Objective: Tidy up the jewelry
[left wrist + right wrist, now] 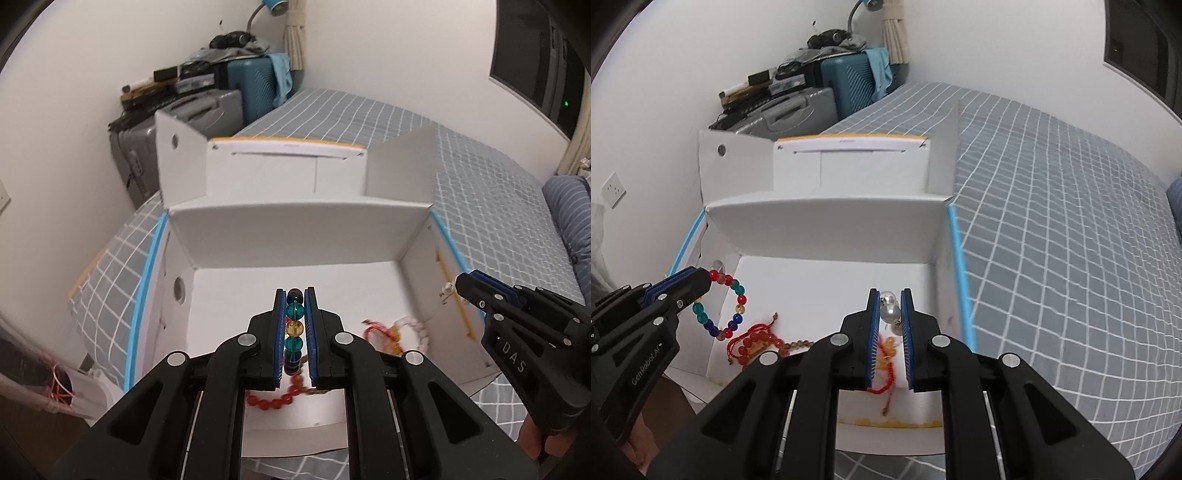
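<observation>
Left tool (294, 295) clamped on a multicoloured bead bracelet (720, 306), right tool (889, 295) clamped on pearl earrings (889, 308), both above the white box (295, 218); releasing early could tangle them with the red bracelets (757, 343) inside.

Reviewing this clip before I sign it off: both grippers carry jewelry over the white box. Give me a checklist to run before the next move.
1. Left gripper jaws shut on the multicolored bead bracelet: ok.
2. Right gripper jaws shut on the pearl piece: ok.
3. Both grippers above the open white box: ok.
4. Box flaps out of the way: ok.
5. Red bracelets on the box floor clear of the drop spot: cannot tell.
</observation>
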